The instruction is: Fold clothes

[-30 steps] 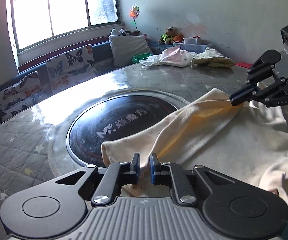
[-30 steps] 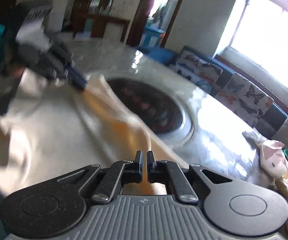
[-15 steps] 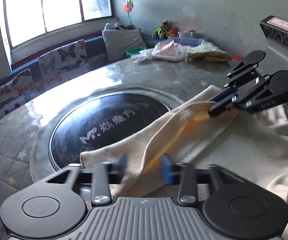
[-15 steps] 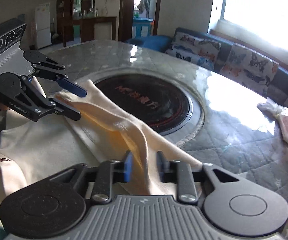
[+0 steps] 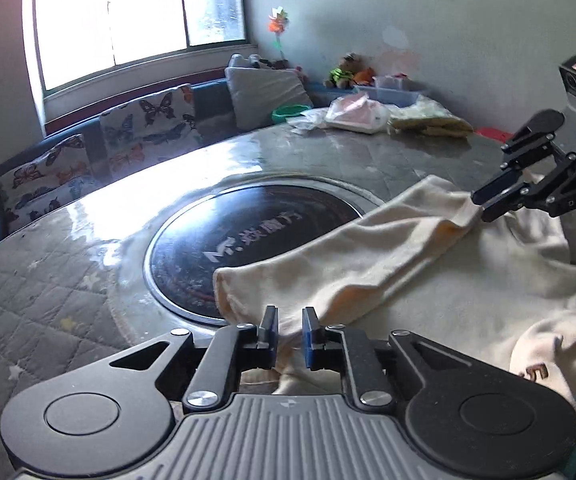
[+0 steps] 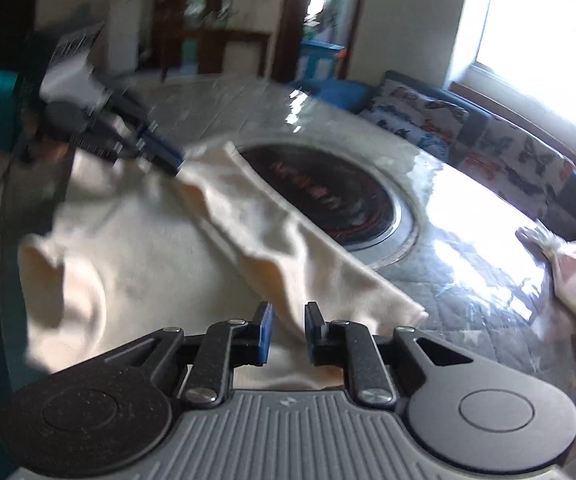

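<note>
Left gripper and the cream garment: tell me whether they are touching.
Cannot tell. In the left wrist view the left gripper stands open with a fold of the cream garment between its fingers, but contact with either pad is unclear.

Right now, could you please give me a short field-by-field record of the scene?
garment: cream garment spread on the table, its far edge folded back over itself
surface: round quilted table with a dark round inset
left hand-held gripper: jaws apart, cloth between them
right hand-held gripper: jaws apart, cloth between them
far side of table: pink bundle
behind table: butterfly cushions
</note>
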Motion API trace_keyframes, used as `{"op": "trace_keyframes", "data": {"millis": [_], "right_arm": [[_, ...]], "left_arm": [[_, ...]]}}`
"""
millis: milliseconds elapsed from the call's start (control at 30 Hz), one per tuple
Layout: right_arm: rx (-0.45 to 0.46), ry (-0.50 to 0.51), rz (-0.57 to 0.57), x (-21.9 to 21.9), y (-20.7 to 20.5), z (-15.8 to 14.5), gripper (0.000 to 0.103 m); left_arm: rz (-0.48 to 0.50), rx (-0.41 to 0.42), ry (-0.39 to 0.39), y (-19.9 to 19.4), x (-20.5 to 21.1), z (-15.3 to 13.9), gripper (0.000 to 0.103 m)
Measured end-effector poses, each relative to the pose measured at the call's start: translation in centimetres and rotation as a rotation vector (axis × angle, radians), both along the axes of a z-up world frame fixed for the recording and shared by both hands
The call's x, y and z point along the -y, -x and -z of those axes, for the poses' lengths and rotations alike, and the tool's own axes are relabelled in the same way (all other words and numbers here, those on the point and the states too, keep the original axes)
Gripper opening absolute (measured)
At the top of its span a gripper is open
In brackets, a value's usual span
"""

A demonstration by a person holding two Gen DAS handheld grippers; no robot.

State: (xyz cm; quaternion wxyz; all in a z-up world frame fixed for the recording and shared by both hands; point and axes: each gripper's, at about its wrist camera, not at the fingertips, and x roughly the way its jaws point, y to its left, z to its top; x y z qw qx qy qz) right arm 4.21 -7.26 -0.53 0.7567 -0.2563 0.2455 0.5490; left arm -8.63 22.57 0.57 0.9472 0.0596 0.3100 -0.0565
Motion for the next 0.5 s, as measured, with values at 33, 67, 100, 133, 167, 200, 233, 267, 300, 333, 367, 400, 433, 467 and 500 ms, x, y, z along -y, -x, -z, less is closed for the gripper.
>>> {"op": "trace_keyframes", "data": {"millis": [33, 67, 100, 133, 167, 200, 233, 267, 300, 333, 367, 400, 433, 467, 500], "right_arm": [[-0.014, -0.020, 0.019, -0.1, -0.5, -0.4, 0.016], [-0.017, -0.031, 0.026, -0.3, -0.6, -0.5, 0.016], [-0.021, -0.043, 0.034, -0.4, -0.8, -0.7, 0.016], [-0.019, -0.050, 0.037, -1.0, -1.0, -0.7, 0.016], [-0.017, -0.057, 0.040, -1.6, -1.2, -0.8, 0.016], [-0.032, -0.064, 0.046, -2.7, -1.4, -0.7, 0.016], [-0.043, -0.065, 0.052, -3.2, -1.5, -0.6, 0.016], [-0.060, -0.060, 0.051, -3.8, -1.6, -0.3, 0.016], [-0.078, -0.056, 0.049, -4.5, -1.8, 0.0, 0.016], [-0.097, -0.054, 0.042, -5.0, -1.9, 0.4, 0.016], [-0.101, -0.050, 0.036, -5.2, -1.7, 0.6, 0.016], [-0.101, -0.042, 0.027, -5.3, -1.6, 0.7, 0.016], [-0.092, -0.034, 0.016, -5.3, -1.3, 0.9, 0.016], [-0.083, -0.026, 0.005, -5.3, -0.9, 1.0, 0.016], [-0.074, -0.020, 0.003, -5.2, -0.8, 1.1, 0.017]], "left_arm": [[-0.010, 0.004, 0.008, -0.1, -0.2, -0.2, 0.017], [-0.013, 0.006, 0.014, -0.3, -0.3, -0.3, 0.018], [-0.010, 0.007, 0.017, -0.6, 0.0, -0.4, 0.018], [0.002, 0.010, 0.016, -0.8, 0.4, -0.4, 0.018], [0.016, 0.014, 0.014, -1.0, 0.9, -0.4, 0.024], [0.033, 0.019, 0.006, -1.2, 1.5, -0.4, 0.033], [0.056, 0.029, -0.007, -1.3, 2.3, -0.4, 0.035], [0.079, 0.036, -0.022, -1.4, 2.9, -0.4, 0.037], [0.098, 0.034, -0.033, -1.6, 3.5, -0.3, 0.037], [0.117, 0.032, -0.044, -1.8, 4.0, -0.2, 0.038], [0.129, 0.026, -0.056, -2.1, 4.4, 0.0, 0.042], [0.137, 0.022, -0.070, -2.3, 4.7, 0.2, 0.044], [0.144, 0.016, -0.079, -2.5, 4.8, 0.5, 0.044], [0.142, 0.006, -0.085, -2.8, 4.8, 0.7, 0.044], [0.139, -0.004, -0.086, -3.1, 4.7, 1.0, 0.044]]}}
